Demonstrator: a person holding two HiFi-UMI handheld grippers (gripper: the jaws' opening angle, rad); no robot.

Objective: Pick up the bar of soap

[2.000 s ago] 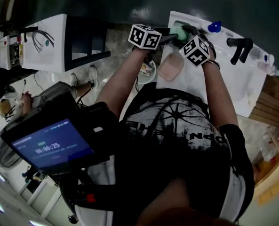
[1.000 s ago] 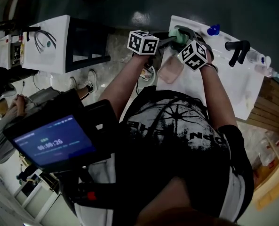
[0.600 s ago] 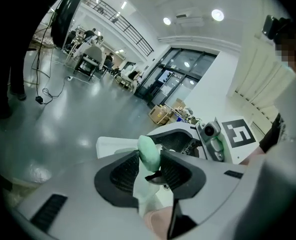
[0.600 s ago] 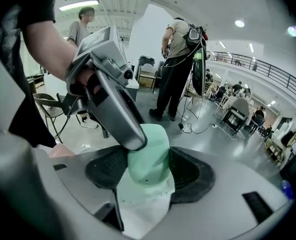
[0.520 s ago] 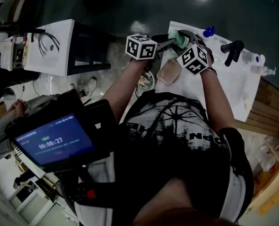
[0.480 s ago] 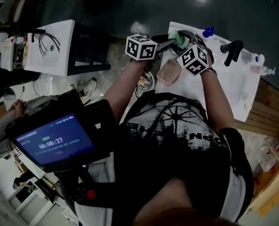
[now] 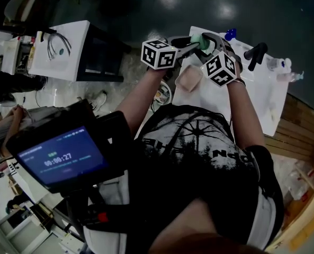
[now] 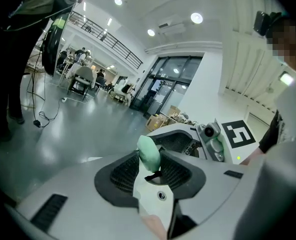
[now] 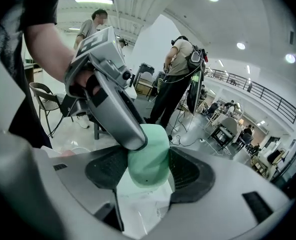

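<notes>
Lift step: left gripper (image 8: 150, 164) and right gripper (image 9: 148, 166) both pinch the bar of soap (image 7: 203, 40) at twelve o'clock — next, steady squeeze.

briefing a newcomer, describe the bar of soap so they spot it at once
Over the far left corner of the white table at the head view's upper right, the left gripper and right gripper clamp the bar of soap. It is the only pale green lump: the dish nearby is pink, the cap blue.
</notes>
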